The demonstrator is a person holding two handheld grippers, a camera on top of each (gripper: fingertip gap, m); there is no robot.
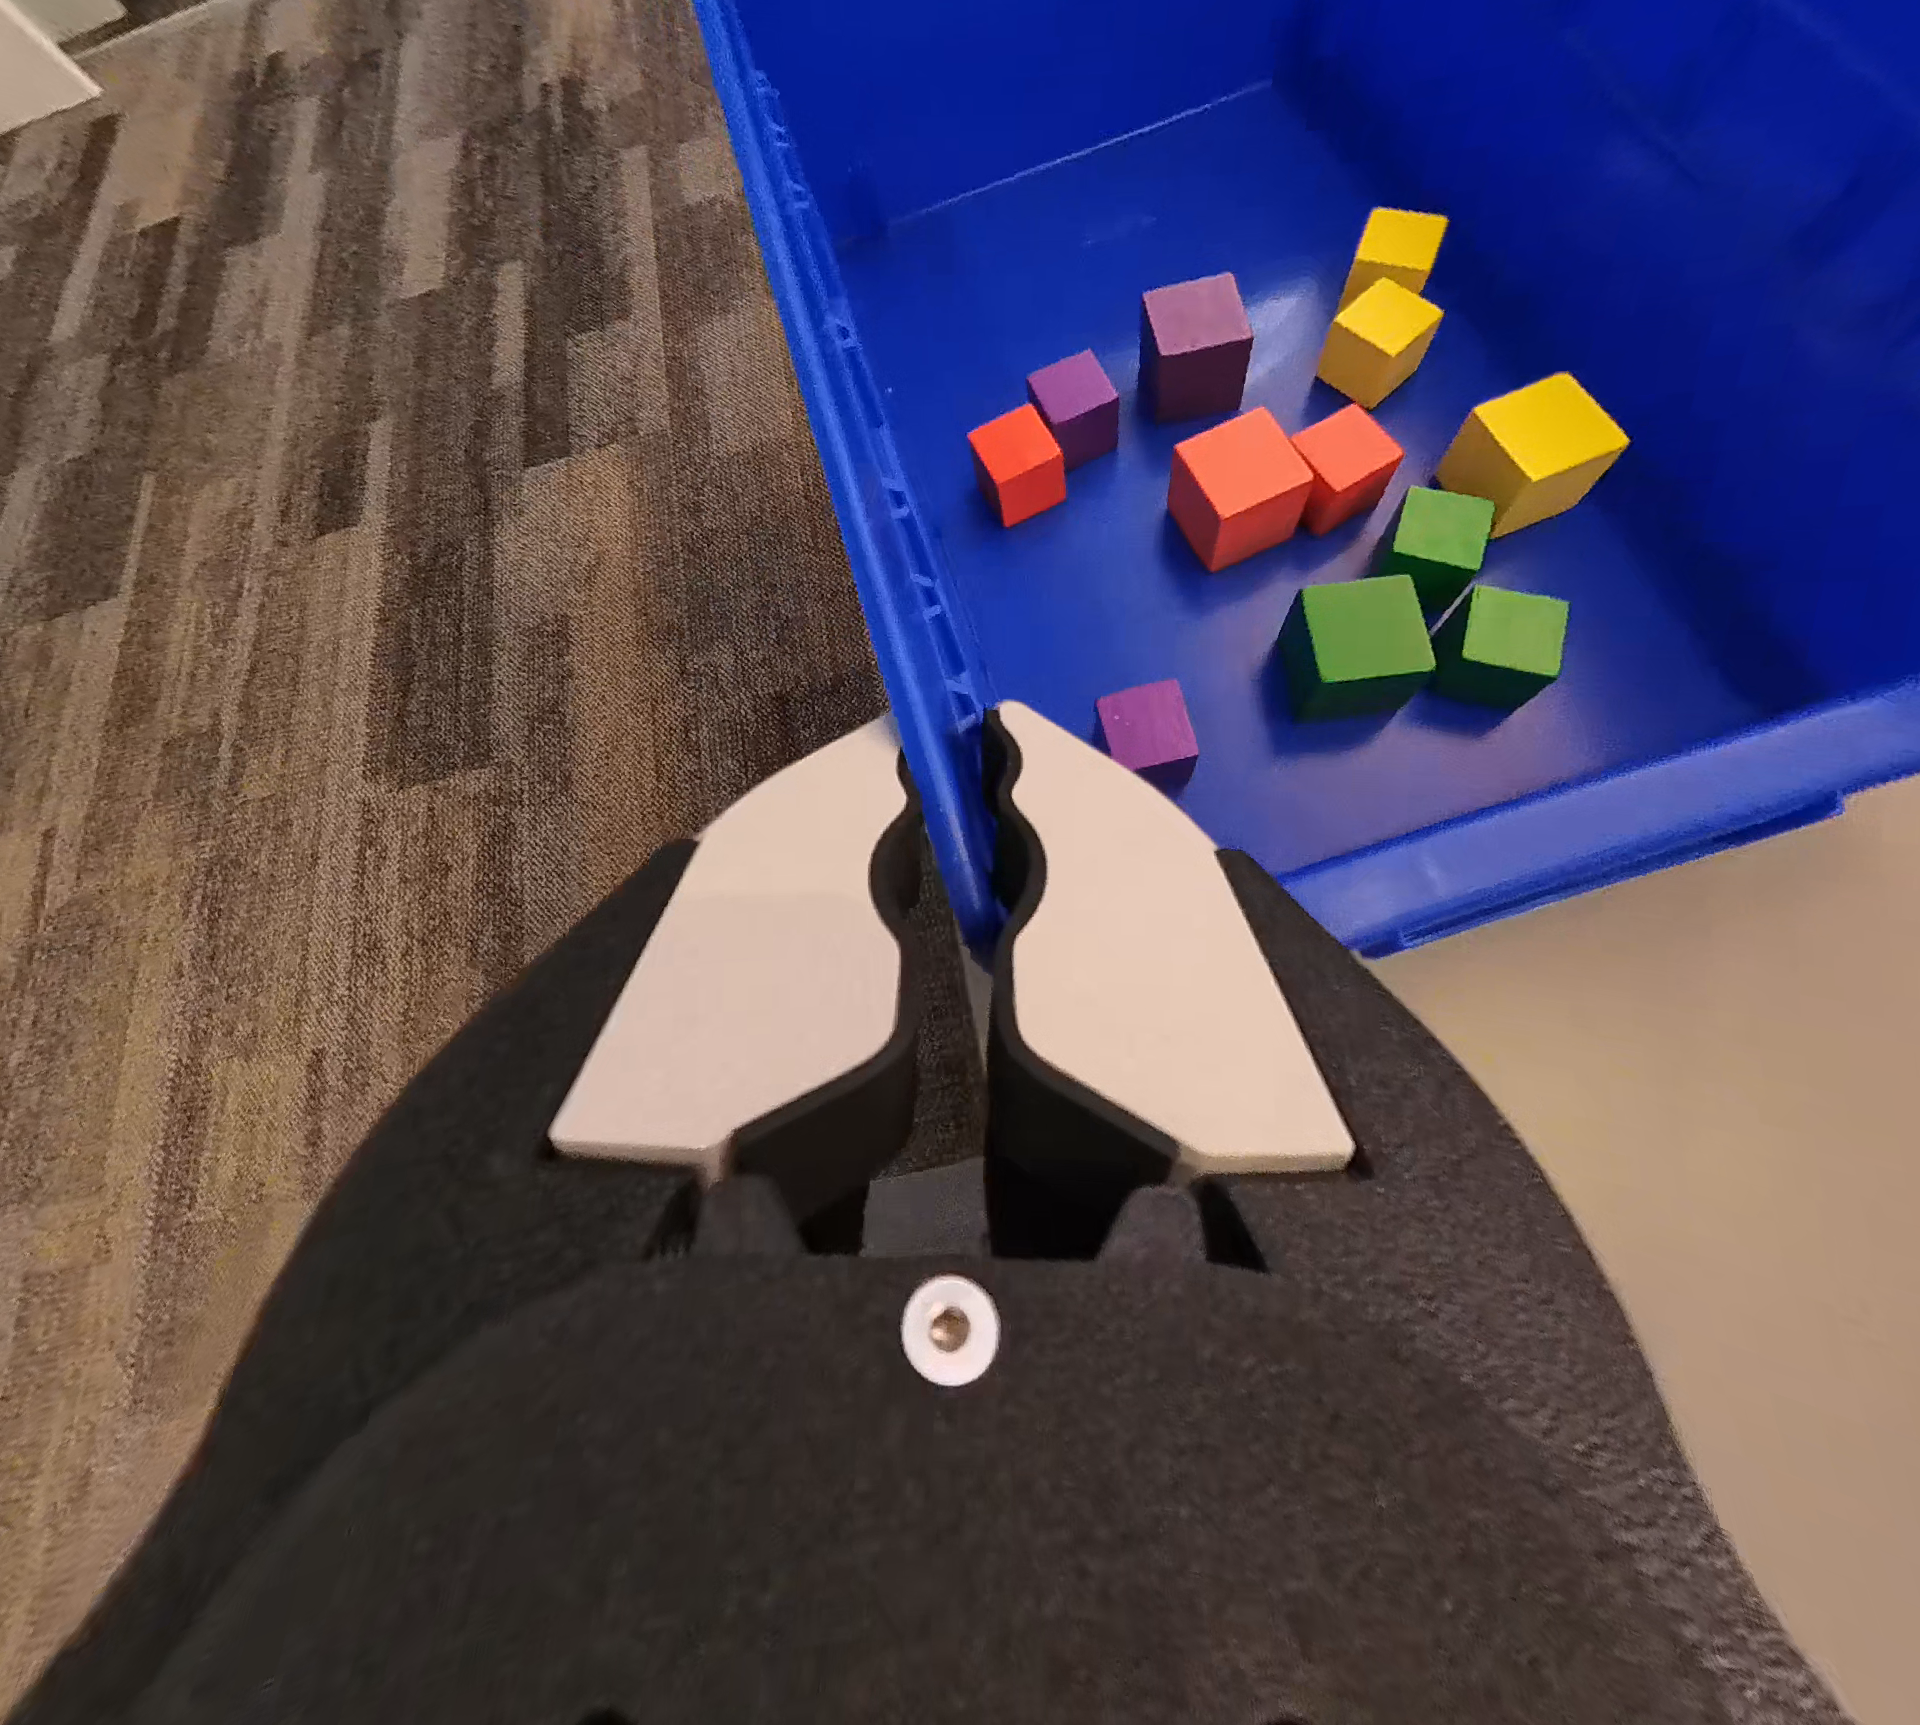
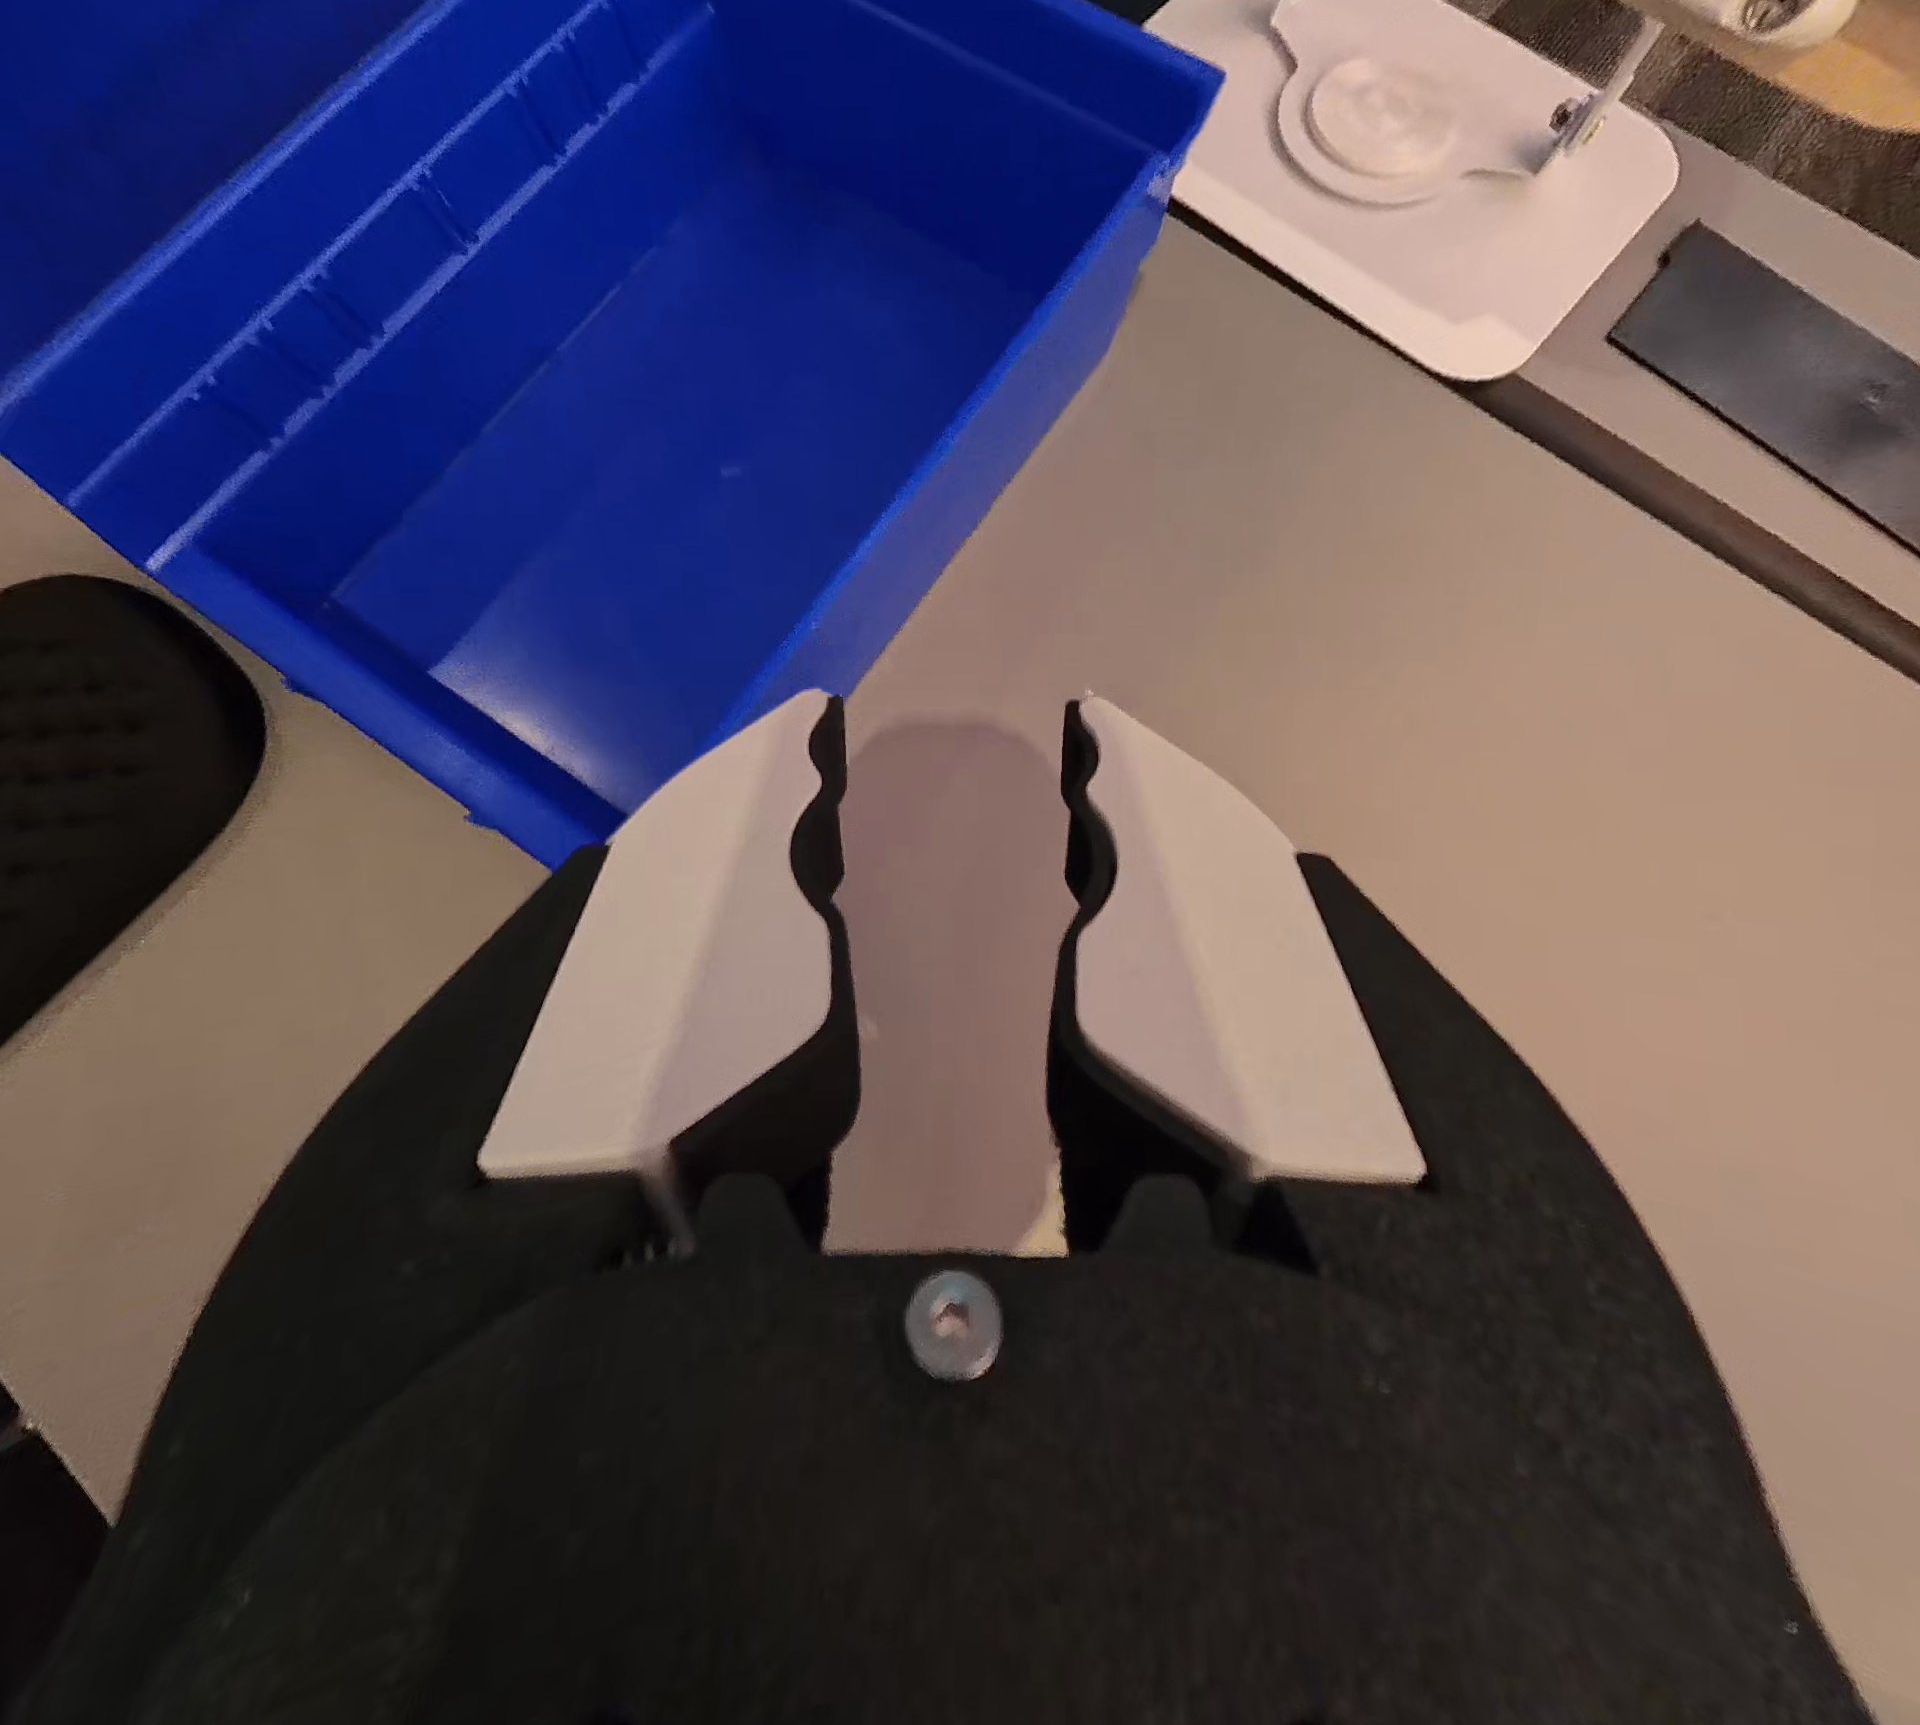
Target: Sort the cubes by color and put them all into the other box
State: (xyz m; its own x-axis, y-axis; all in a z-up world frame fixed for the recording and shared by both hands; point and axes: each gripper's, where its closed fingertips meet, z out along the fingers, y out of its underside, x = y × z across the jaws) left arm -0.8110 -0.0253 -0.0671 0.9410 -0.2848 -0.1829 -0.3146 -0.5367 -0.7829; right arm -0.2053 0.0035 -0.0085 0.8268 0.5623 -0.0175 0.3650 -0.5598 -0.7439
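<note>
- Nothing has been moved across yet by the look of it: all 13 cubes sit on the floor of the large blue box (image 1: 1039,65), and the other box (image 2: 644,345) over by the right claw holds nothing.
- The cubes already lie loosely by colour: 3 yellow cubes (image 1: 1532,449) at the far side, 3 green cubes (image 1: 1356,641) nearer, 3 orange-red cubes (image 1: 1236,486) in the middle, and 4 purple cubes (image 1: 1195,345) scattered, 1 of them close to the near wall.
- The left claw (image 1: 945,750) hangs over the box's near corner with its tips almost together and nothing between them.
- The right claw (image 2: 951,719) hovers over the bare tabletop (image 2: 1455,688) just beside the empty box, fingers apart, holding nothing.
- I'd say the first pick is the step in hand. The left claw would need to spread, drop inside the wall and close on 1 cube; the lone purple one nearest it looks easiest, since it stands clear of the others.
</note>
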